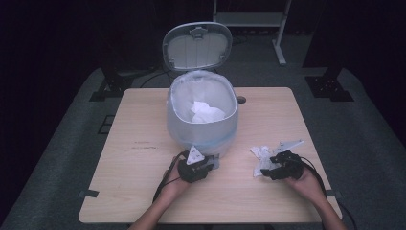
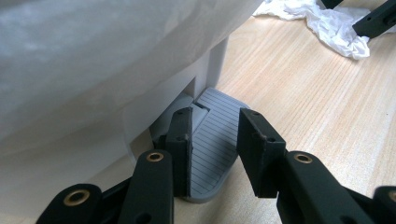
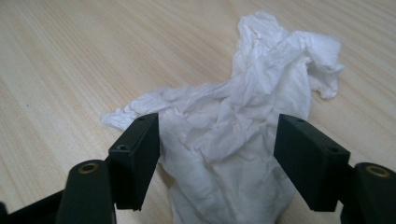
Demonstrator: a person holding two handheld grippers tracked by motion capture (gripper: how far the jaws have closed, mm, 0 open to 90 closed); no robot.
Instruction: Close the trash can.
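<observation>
Two hand-held black tongs work a pale wooden worktop [image 1: 143, 143] in the high view. A white pedal bin lined with a translucent plastic bag [image 1: 202, 112] stands at the middle of the worktop, its oval lid [image 1: 197, 46] raised, crumpled white paper [image 1: 207, 113] lying inside. The left tongs [image 1: 194, 165] sit at the bin's near base, a grey three-cornered plate on top. The right tongs [image 1: 273, 167] rest against a crumpled white tissue [image 1: 261, 154] on the worktop, well to the right of the bin.

From the left gripper view, the left tongs [image 2: 215, 140] stand partly spread over the bin's ribbed grey foot pedal [image 2: 212, 140], the left jaw on the pedal's edge, the right jaw just above it. The bag-covered bin wall [image 2: 93, 60] rises at the left; the tissue [image 2: 327, 21] lies farther off at upper right.

From the right gripper view, the right tongs [image 3: 217, 154] are spread wide, one jaw on either side of the tissue [image 3: 233, 126], which lies flat on the wood between them, not pinched.
</observation>
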